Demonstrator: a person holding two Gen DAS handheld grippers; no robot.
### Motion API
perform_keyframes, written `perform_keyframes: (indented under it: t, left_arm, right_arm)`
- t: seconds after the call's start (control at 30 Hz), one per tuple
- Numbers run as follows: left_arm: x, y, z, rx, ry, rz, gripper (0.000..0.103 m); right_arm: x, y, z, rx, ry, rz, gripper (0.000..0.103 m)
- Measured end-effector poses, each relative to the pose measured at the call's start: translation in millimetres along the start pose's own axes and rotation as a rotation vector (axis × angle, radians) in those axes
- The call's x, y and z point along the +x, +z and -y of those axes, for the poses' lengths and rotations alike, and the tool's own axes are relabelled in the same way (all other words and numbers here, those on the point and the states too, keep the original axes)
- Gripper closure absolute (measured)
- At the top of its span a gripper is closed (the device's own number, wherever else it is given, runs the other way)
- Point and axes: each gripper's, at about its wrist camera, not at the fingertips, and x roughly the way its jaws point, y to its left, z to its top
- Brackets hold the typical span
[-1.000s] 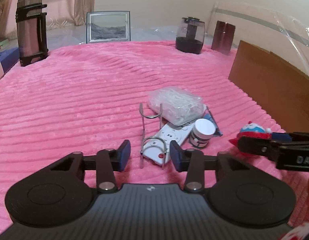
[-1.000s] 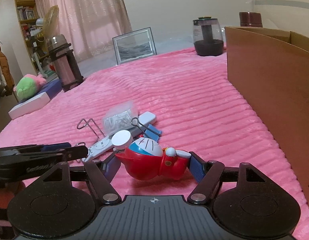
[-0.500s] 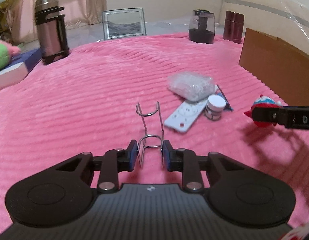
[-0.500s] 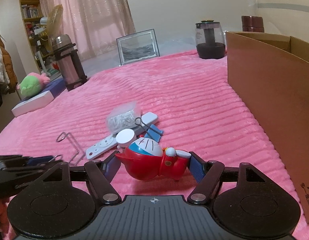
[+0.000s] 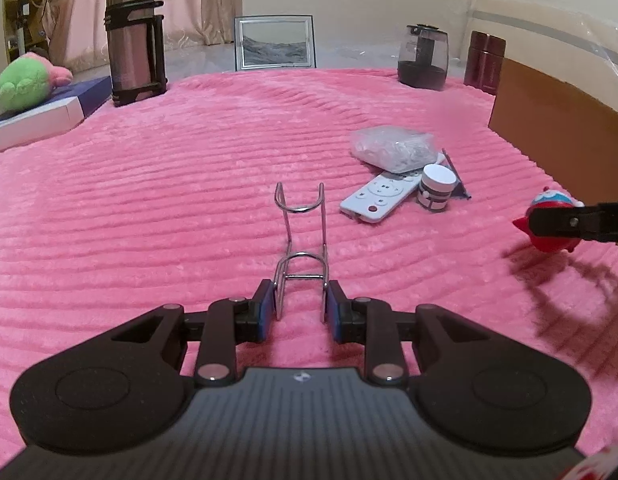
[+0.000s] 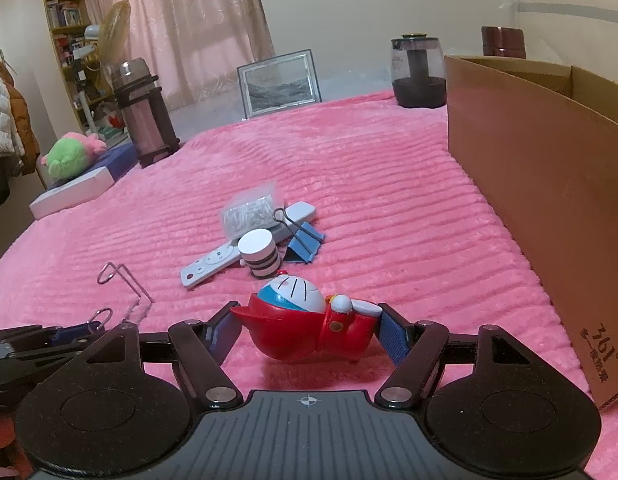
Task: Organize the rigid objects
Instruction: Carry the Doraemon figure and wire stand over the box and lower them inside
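- Left wrist view: the left gripper [image 5: 300, 307] is clenched on the near end of a bent wire rack [image 5: 302, 248], blue pads pressed against its two side wires; the rack's far loop juts forward above the pink ribbed blanket [image 5: 149, 208].
- To the right on the blanket lie a white remote control [image 5: 379, 197], a small white-capped jar [image 5: 437, 187] just beside it, and a clear bag of small metal parts [image 5: 393, 148] resting on the remote's far end. The cardboard box [image 5: 557, 120] stands at the right edge.
- Right wrist view: the right gripper [image 6: 307, 330] is grasping a red and blue Doraemon figure [image 6: 309, 326], which is tipped on its side between the pads, low over the blanket.
- A blue binder clip [image 6: 303, 242] lies touching the remote and the jar. The open cardboard box rises just to the right; its inside is hidden, so whether anything is already in it cannot be told.
- Judged progress: early to midway. Two objects are in hand but neither is yet stowed, and the remote, jar, bag and binder clip are all left to gather, presumably into the box.
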Motion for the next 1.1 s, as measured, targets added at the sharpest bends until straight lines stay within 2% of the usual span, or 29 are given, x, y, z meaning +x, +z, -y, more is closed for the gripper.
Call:
perform_keyframes:
  t: [0.43,0.8,1.1]
  left_arm:
    - [4.8,1.3,-2.3,-0.001,-0.011,-0.025,0.080]
    - [-33.8,-0.7,-2.4,-0.025,-0.012,-0.031,0.080]
    - [-76.8,12.9,21.6,0.005,-0.039,0.006,0.080]
  right_arm:
    - [1.6,0.7,-2.3,-0.014,0.010,-0.005,0.034]
    - [-17.5,4.3,-11.3,-0.043,0.042,0.019,0.034]
    - [-53.3,4.0,-11.0,-0.060,0.067,0.047,0.034]
